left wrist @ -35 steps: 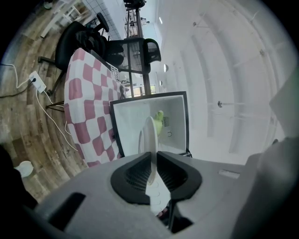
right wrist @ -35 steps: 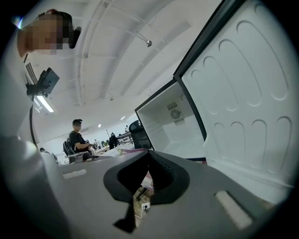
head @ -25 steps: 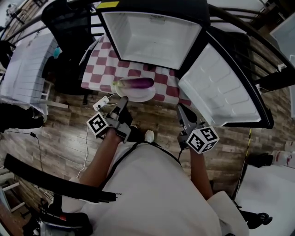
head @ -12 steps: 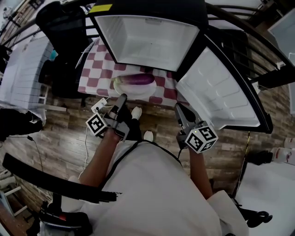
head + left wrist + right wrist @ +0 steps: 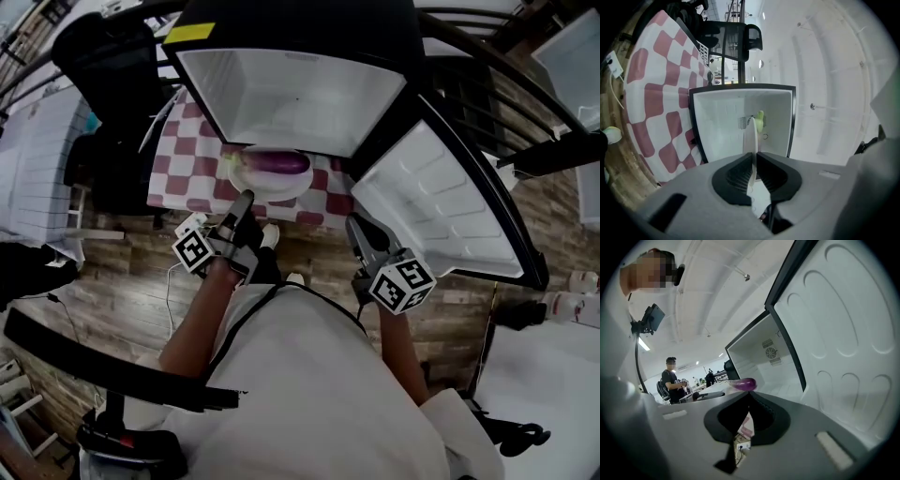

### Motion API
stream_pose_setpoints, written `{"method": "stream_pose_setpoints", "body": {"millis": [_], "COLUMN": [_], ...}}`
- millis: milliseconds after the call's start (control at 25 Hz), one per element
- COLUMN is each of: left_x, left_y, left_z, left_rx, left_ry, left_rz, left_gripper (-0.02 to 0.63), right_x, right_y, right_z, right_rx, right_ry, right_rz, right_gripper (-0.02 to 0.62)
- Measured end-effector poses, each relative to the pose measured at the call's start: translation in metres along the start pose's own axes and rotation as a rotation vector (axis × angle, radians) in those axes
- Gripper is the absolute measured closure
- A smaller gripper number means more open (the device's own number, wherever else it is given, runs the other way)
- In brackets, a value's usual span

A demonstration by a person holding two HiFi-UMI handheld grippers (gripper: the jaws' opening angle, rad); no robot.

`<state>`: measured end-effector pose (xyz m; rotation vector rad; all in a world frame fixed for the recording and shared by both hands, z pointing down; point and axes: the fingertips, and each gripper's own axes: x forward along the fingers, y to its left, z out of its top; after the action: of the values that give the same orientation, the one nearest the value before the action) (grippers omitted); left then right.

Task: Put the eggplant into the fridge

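A purple eggplant (image 5: 274, 162) with a green stem end lies on a white plate (image 5: 291, 190) just in front of the open fridge (image 5: 291, 94). My left gripper (image 5: 246, 199) reaches the plate's near rim. In the left gripper view the plate (image 5: 752, 133) shows edge-on, running between the pads of the left gripper (image 5: 754, 153), with the eggplant's green tip (image 5: 761, 120) behind it. Its jaws have just been closing on that rim and hold it. My right gripper (image 5: 356, 225) hangs shut and empty below the fridge door (image 5: 431, 202). It sees the eggplant (image 5: 744, 384) ahead.
The red-and-white checkered table (image 5: 183, 159) stands under and left of the fridge. A black office chair (image 5: 112, 103) is at the left. A white power strip (image 5: 190, 225) lies on the wooden floor. A person (image 5: 672, 378) stands far off in the right gripper view.
Both grippers have moved forward toward the fridge. The plate with the eggplant has gone along with the left gripper and now sits right at the fridge's opening.
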<state>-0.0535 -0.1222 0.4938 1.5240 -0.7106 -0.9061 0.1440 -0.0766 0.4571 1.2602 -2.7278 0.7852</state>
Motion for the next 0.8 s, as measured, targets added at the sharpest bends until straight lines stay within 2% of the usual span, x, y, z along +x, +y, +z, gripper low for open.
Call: {"method": "stream_pose_setpoints", "body": {"millis": [480, 800], "left_x": [0.055, 0.088], "left_y": [0.029, 0.054], "left_z": [0.051, 0.076], "left_rx": [-0.019, -0.029], "left_ry": [0.063, 0.14], "left_rz": [-0.003, 0.0], "left_gripper": [0.577, 0.578], "right_x": [0.064, 0.087], "right_y": [-0.009, -0.018], "right_z": [0.023, 0.028], "right_rx": [-0.002, 0.013], "right_ry": [0.022, 0.018], "right_rz": [-0.021, -0.083], "right_gripper": [0.588, 0.588]}}
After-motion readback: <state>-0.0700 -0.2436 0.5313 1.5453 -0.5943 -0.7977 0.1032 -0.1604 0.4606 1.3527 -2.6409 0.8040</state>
